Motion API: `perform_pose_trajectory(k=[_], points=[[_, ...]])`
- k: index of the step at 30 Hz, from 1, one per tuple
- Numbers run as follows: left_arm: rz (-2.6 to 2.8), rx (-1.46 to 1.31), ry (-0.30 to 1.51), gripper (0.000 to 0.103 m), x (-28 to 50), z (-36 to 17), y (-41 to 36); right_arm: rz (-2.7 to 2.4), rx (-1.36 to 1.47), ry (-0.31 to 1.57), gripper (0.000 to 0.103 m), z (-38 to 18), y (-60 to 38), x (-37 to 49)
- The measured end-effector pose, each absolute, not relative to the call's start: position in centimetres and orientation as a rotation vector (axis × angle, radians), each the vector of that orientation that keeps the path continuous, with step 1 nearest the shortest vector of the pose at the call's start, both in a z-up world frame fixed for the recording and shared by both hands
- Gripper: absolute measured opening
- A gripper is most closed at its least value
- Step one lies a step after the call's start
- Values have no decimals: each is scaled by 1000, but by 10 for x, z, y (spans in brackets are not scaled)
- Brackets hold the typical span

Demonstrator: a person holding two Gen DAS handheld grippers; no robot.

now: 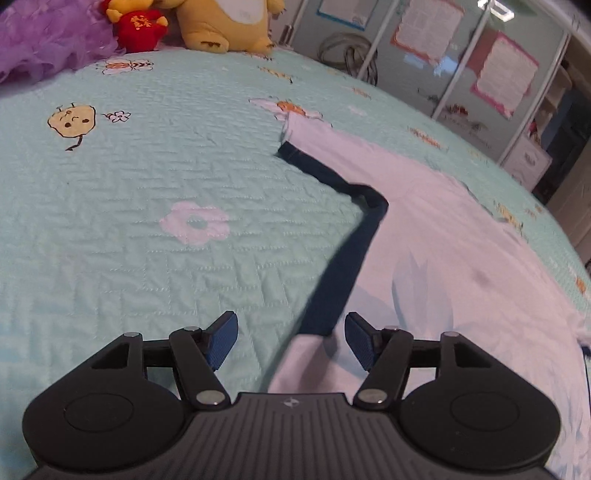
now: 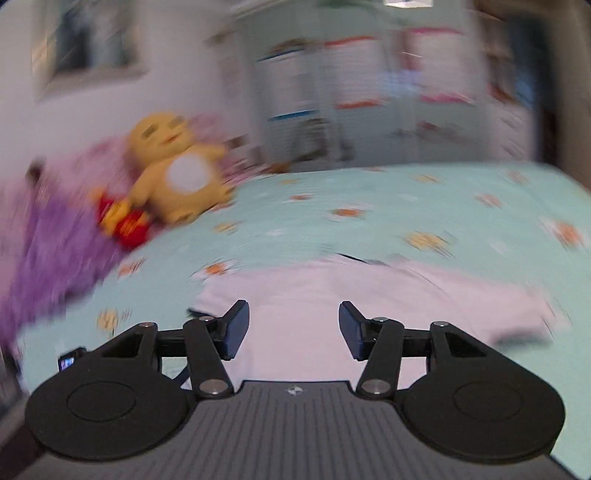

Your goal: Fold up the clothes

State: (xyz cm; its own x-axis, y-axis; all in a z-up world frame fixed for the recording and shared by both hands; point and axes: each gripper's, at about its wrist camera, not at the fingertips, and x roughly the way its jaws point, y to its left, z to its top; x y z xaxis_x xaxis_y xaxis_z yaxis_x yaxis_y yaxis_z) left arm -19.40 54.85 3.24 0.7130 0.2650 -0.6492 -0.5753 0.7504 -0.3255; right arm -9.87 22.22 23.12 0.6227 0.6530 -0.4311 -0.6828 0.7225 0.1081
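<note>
A pale pink garment (image 1: 461,258) is laid out flat on the mint quilted bedspread (image 1: 147,221), taking up the right half of the left wrist view and running from the near edge out toward the far right. A dark navy band (image 1: 343,273) is seen along its left edge, bending at a corner about halfway up (looks like trim or a second layer, hard to say which).

The left gripper (image 1: 291,338) is held over the near end of that navy band with its jaws spread apart. Nothing is pinched between the blue pads (image 1: 223,339); the cloth is just seen below the gap.

The right wrist view is badly smeared with motion blur. The right gripper (image 2: 293,328) is also seen with jaws apart and nothing clamped, hanging over the near part of the same pink garment (image 2: 332,295), which is spread across the middle of the bed.

At the far left of the bed, a yellow plush bear (image 1: 225,22) is propped up with a smaller red-shirted plush (image 1: 138,24) just beside it, and a purple ruffled fabric (image 1: 48,40) is bunched at the far left. A glazed partition with papers (image 1: 506,70) stuck to it is seen beyond the bed.
</note>
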Motion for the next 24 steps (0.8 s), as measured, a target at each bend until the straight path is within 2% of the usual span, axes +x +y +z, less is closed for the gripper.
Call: perform_pose_trajectory(k=[3, 8, 15, 20, 24], points=[[446, -574, 577, 68, -190, 30, 554, 833, -182, 446, 62, 239, 304, -94], [405, -572, 561, 68, -180, 28, 553, 848, -177, 499, 62, 227, 398, -47], [405, -622, 478, 66, -190, 19, 553, 824, -364, 523, 62, 174, 523, -12], [394, -739, 428, 57, -196, 14, 567, 824, -321, 639, 62, 143, 579, 26], [396, -768, 411, 57, -195, 12, 570, 809, -331, 662, 62, 121, 618, 42]])
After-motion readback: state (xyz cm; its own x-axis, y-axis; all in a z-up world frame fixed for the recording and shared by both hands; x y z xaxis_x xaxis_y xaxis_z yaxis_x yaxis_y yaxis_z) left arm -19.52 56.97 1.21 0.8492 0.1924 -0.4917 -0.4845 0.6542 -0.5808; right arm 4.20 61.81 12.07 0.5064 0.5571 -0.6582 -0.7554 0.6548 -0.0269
